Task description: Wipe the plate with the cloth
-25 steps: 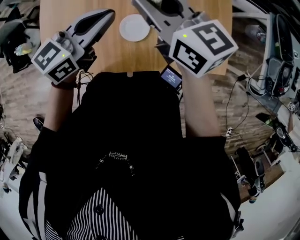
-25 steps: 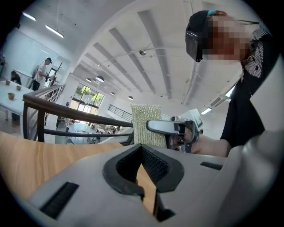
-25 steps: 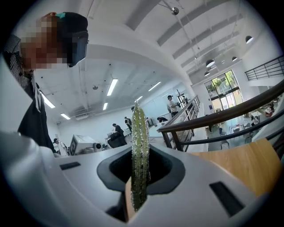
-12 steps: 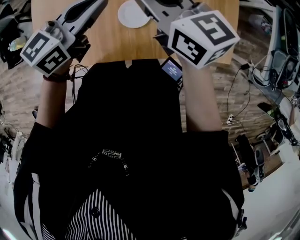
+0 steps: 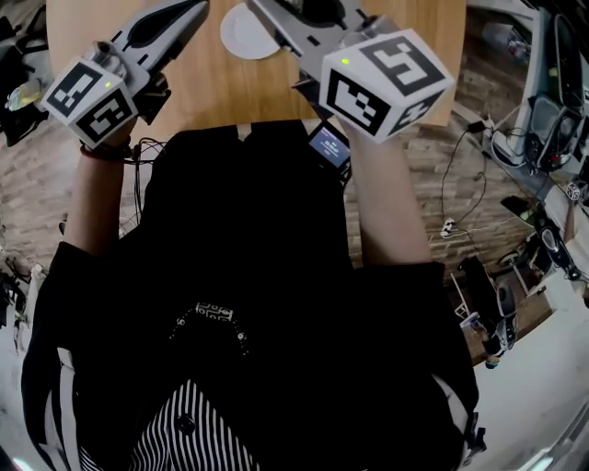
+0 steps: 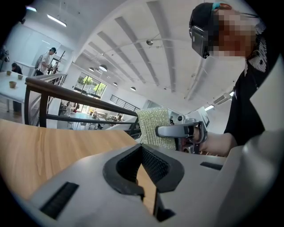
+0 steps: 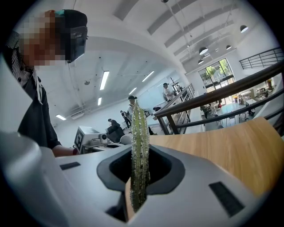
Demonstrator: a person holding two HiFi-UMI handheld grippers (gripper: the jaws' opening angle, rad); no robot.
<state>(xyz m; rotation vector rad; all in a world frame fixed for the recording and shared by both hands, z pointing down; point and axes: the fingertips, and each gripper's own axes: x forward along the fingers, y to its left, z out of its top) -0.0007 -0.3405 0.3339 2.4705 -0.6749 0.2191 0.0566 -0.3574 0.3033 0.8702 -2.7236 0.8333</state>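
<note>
A white plate [image 5: 241, 31] lies on the wooden table [image 5: 221, 83], partly hidden behind my right gripper. My right gripper [image 7: 139, 153] is shut on a greenish-yellow glittery cloth [image 7: 138, 133], seen edge-on and standing up between the jaws. In the left gripper view the same cloth [image 6: 154, 128] hangs flat from the right gripper [image 6: 177, 131], held up in the air. My left gripper [image 6: 142, 153] is shut with nothing in it. In the head view it [image 5: 189, 9] hovers over the table, left of the plate.
The table's near edge runs just in front of the person's body. A small lit screen [image 5: 329, 147] shows under the right gripper's marker cube [image 5: 386, 78]. Cables and equipment [image 5: 543, 110] lie on the floor to the right. A dark railing [image 7: 230, 88] stands beyond the table.
The table and plate have slid up toward the head view's top edge. The left gripper has drifted left. The right gripper stays over the plate's right side.
</note>
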